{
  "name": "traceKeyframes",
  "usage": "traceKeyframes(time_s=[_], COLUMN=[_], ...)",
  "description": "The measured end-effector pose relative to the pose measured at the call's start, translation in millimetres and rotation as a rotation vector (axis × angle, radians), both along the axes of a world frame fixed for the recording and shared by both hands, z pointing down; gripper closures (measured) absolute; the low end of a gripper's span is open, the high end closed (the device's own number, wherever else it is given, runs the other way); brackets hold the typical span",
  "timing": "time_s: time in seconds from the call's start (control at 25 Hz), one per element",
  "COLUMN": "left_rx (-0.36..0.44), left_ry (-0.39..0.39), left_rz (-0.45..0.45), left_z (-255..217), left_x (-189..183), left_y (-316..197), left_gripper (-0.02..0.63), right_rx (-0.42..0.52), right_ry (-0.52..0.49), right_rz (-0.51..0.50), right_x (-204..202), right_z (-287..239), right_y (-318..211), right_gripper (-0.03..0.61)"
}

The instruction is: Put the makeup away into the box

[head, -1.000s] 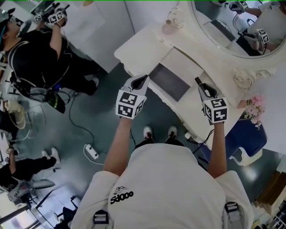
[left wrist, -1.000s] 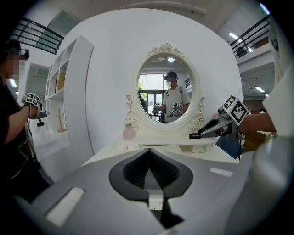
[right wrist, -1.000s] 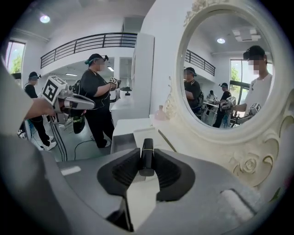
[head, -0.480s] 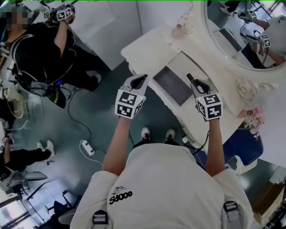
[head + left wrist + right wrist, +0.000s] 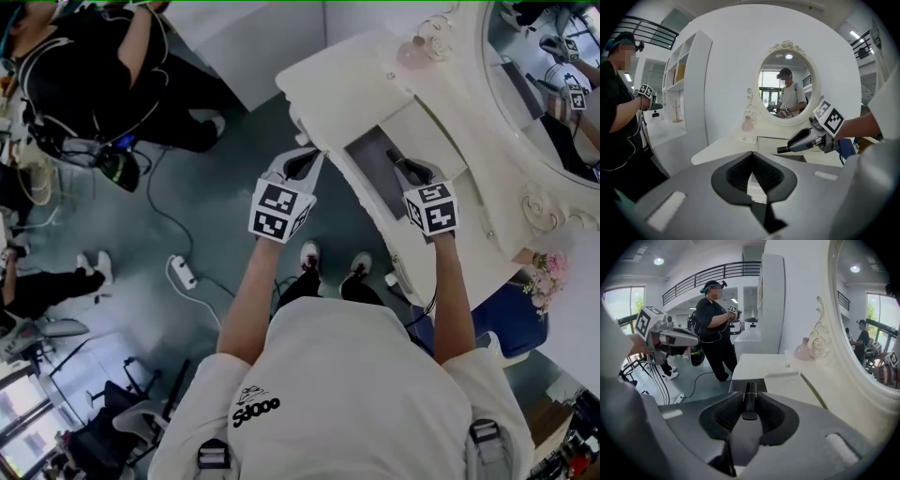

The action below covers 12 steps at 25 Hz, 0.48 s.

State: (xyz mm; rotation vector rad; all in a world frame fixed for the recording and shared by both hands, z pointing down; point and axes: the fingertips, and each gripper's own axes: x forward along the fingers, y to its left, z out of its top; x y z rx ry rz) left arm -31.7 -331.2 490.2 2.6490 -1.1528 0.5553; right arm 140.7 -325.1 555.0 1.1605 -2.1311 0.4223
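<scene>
My right gripper is shut on a slim black makeup tube, which sticks out past its fingertips over the open compartment, a dark grey tray set into the white vanity. In the left gripper view the same tube points left above the vanity top. Left of the vanity's front edge, my left gripper hangs over the floor. Its jaws meet at the tips with nothing between them.
A pink glass bottle stands at the vanity's back corner beside the oval mirror. A person in black stands at the upper left, holding grippers. A power strip and cables lie on the floor. Pink flowers sit at the right.
Both grippers have moved forward and down toward the vanity. The right one, still holding the black tube, has come over the open grey compartment. The left has reached the vanity's front edge.
</scene>
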Motion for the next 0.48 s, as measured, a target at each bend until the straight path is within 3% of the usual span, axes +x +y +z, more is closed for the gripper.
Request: traceKeyframes(time_s=[0.48], left_rx=[-0.096], left_ry=[-0.016], left_rz=[-0.036], left_z=[41], left_x=[-26], left_y=[-7], left_gripper=[0.594], right_rx=[-0.249], right_ry=[0.059], right_rz=[-0.033], right_x=[-25], right_z=[98], right_y=[-24], right_gripper=[0.482])
